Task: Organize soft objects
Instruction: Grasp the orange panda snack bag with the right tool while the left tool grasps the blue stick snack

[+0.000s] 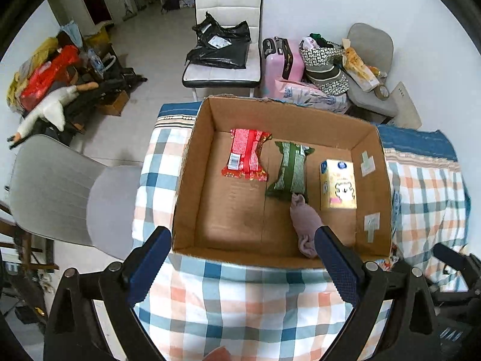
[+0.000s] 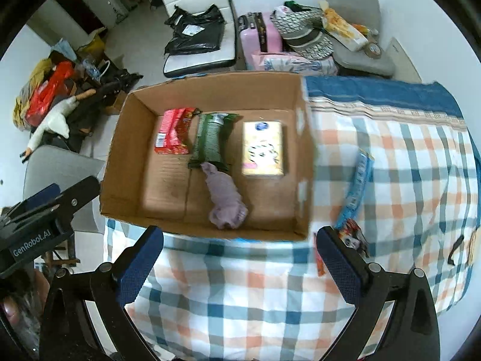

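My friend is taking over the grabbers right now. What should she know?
Left gripper: open, holding nothing, near the front edge of the cardboard box.
Right gripper: open, holding nothing, also at the box front.
In the box: red packet, green packet, yellow tissue pack, purple sock.
Done: those four are in.
Left: a blue packet and a small colourful packet lie on the checked blanket right of the box.

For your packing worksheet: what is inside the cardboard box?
Inside the box lie a red packet, a green packet, a yellow tissue pack and a lilac cloth. Anything beneath them is hidden.
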`<state>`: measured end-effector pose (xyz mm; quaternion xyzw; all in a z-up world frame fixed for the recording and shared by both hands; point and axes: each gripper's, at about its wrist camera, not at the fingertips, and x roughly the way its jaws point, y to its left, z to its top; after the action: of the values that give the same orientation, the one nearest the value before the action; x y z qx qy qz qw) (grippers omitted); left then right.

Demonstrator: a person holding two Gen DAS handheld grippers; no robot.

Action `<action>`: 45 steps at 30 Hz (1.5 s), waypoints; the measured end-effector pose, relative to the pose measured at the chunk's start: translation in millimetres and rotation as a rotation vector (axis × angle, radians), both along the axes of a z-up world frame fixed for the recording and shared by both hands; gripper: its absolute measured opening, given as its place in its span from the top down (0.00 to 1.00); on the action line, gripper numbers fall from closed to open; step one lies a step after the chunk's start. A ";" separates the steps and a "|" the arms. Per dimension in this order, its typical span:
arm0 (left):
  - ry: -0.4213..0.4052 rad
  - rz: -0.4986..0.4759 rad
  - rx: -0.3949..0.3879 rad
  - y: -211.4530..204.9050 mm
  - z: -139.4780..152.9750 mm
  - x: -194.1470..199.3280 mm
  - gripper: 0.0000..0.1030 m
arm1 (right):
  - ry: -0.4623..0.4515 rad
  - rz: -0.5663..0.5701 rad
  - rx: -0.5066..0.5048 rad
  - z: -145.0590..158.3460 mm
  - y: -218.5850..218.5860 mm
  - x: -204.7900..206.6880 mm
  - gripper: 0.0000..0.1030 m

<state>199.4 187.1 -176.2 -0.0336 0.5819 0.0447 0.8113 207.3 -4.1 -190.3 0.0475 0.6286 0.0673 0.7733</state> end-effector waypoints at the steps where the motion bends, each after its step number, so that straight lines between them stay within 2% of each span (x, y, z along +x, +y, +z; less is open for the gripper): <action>1: -0.002 -0.002 0.005 -6.4 -1.0 -4.0 0.05 | 0.003 -0.021 0.005 -0.8 -11.8 -3.4 0.00; 4: 0.017 -0.002 0.040 -27.8 -13.7 -12.1 0.05 | 0.035 -0.104 -0.004 -16.3 -58.7 -11.0 0.00; 6: 0.049 -0.004 0.037 -40.6 -26.5 -12.5 0.05 | 0.089 -0.201 0.008 -40.4 -98.8 -12.6 0.00; 10: 0.097 -0.008 0.064 -69.1 -50.7 -9.7 0.05 | 0.239 -0.394 0.101 -111.0 -163.8 -13.3 0.00; 13: 0.115 -0.021 0.106 -89.1 -61.7 -7.1 0.05 | 0.324 -0.479 0.195 -156.2 -181.6 -14.9 0.02; 15: 0.115 -0.029 0.139 -99.9 -65.7 -4.4 0.05 | 0.384 -0.514 0.249 -185.4 -182.6 -15.3 0.09; 18: 0.119 -0.044 0.185 -115.3 -71.7 2.0 0.05 | 0.454 -0.544 0.319 -214.9 -176.2 -15.4 0.30; 19: 0.119 -0.049 0.198 -119.8 -73.3 3.9 0.05 | 0.474 -0.551 0.323 -222.2 -174.3 -15.8 0.40; 20: 0.117 -0.055 0.208 -125.1 -73.6 5.6 0.05 | 0.482 -0.552 0.321 -226.1 -173.5 -16.3 0.47; 24: 0.098 -0.082 0.229 -147.5 -69.9 12.9 0.05 | 0.469 -0.518 0.284 -224.1 -177.0 -20.7 0.53; 30: 0.049 -0.197 0.218 -214.4 -57.9 28.0 0.05 | 0.426 -0.502 0.271 -201.9 -218.1 -36.7 0.54; 34: 0.060 -0.302 0.200 -270.0 -65.7 46.9 0.05 | 0.390 -0.520 0.242 -186.0 -257.9 -44.5 0.54; 39: 0.188 -0.410 0.177 -330.7 -113.4 74.6 0.05 | 0.367 -0.544 0.194 -182.2 -305.3 -39.5 0.54; 42: 0.271 -0.467 0.184 -358.6 -149.6 86.9 0.05 | 0.372 -0.538 0.177 -183.9 -321.6 -41.1 0.54; 44: 0.298 -0.490 0.195 -369.6 -168.2 90.1 0.06 | 0.380 -0.537 0.171 -187.7 -329.9 -38.0 0.54; 45: 0.332 -0.497 0.194 -374.8 -182.1 93.6 0.08 | 0.383 -0.535 0.168 -189.0 -333.2 -38.5 0.54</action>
<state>293.0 -187.7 -358.2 0.1952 0.6899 -0.0947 0.6907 168.8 -337.4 -379.3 0.2863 0.7200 -0.0965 0.6248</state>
